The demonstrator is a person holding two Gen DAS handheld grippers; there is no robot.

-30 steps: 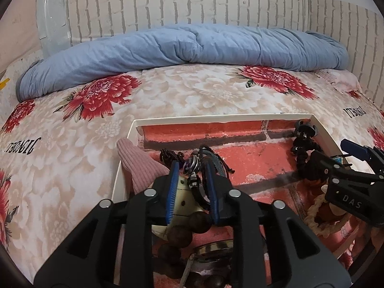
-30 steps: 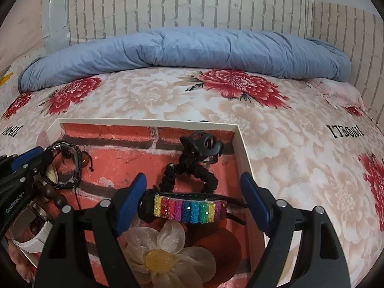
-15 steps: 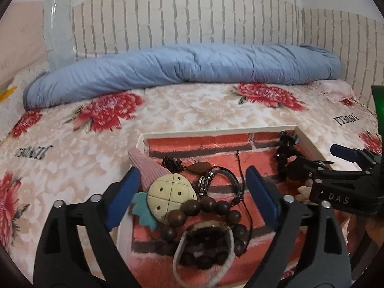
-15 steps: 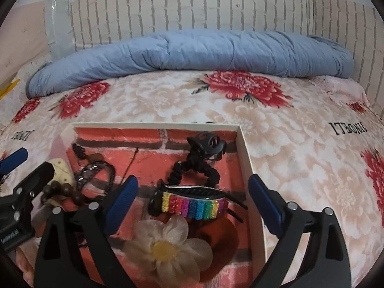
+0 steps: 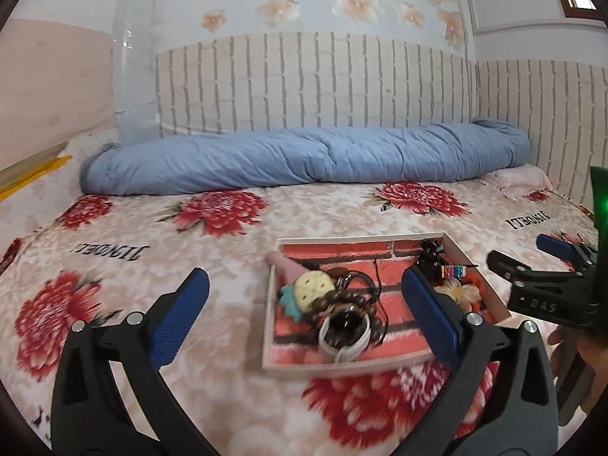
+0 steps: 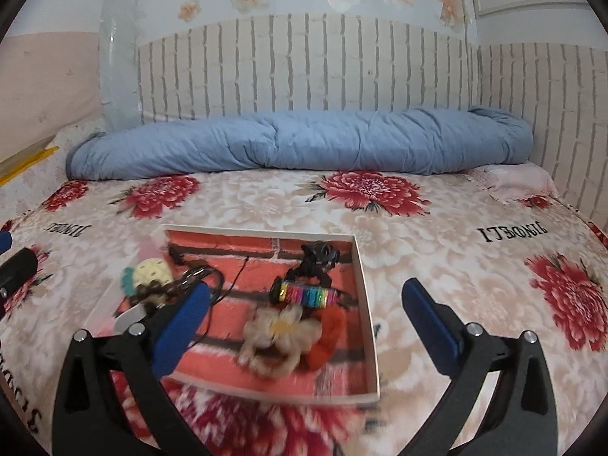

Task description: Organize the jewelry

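A shallow white box lined with red brick print lies on the bed. Its left half holds a pineapple charm, a wooden bead bracelet, a black cord bracelet and a white band. Its right half holds a rainbow hair clip, a cream fabric flower, an orange piece and a black clip. My left gripper hangs above and in front of the box, jaws opening, nothing between them. My right gripper hovers likewise, jaws opening and empty.
A rolled blue duvet lies along the far side of the floral bedspread. Brick-pattern wall panels close off the back and right. A clear plastic container stands at the back left. A hand shows at the right edge.
Both grippers drew back and up from the box and spread their jaws wide. The left let go of the black cord bracelet; the right came away from the rainbow clip. Both pieces lie in the box.
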